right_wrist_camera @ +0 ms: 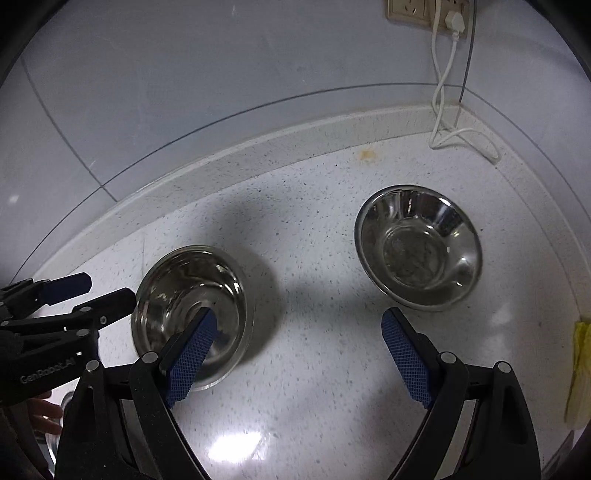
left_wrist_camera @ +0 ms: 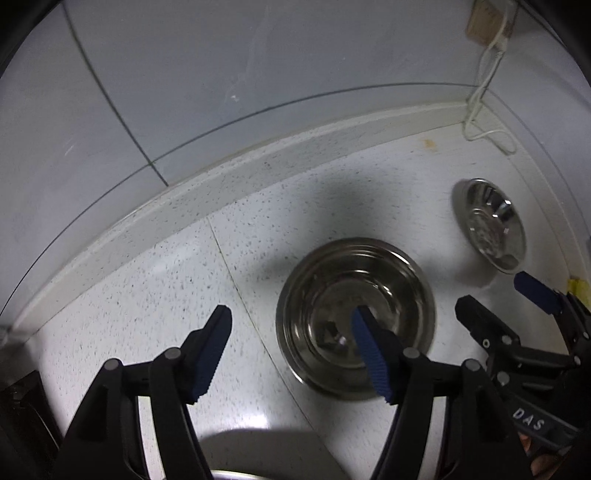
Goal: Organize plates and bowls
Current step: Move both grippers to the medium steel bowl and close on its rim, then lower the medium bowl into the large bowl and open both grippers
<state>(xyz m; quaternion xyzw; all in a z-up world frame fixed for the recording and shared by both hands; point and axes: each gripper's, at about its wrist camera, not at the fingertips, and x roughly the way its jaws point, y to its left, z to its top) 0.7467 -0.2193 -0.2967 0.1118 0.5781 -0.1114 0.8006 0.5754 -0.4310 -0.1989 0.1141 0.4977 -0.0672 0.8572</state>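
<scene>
A: Speckled white countertop (left_wrist_camera: 140, 288) w/ grey tiled wall (left_wrist_camera: 184, 74) behind. From left wrist view, left gripper (left_wrist_camera: 291, 350) has its jaws wide apart, holding nothing. One blue pad hangs over the near steel bowl (left_wrist_camera: 354, 314), other pad over bare counter, so I think it lines up for the rim. Cannot tell if the pad touches the metal.

B: And the second bowl?

A: Far steel bowl (left_wrist_camera: 491, 225) sits near the right corner, well apart from the first. Right gripper (left_wrist_camera: 498, 299) is beside it, also spread open, empty.

B: Right wrist view?

A: Same two bowls. Near steel bowl (right_wrist_camera: 192, 310) is under the left pad of right gripper (right_wrist_camera: 299, 358), far steel bowl (right_wrist_camera: 419, 245) ahead on the right. Jaws apart, nothing between. Left gripper (right_wrist_camera: 99, 290) comes in from left, just beside the near bowl. White cable (right_wrist_camera: 443, 92) goes up to the socket (right_wrist_camera: 424, 11); yellow cloth (right_wrist_camera: 580, 369) at right edge.

B: Progress?

A: Probably early; bowls not stacked yet, both upright so nesting should be easy.
</scene>
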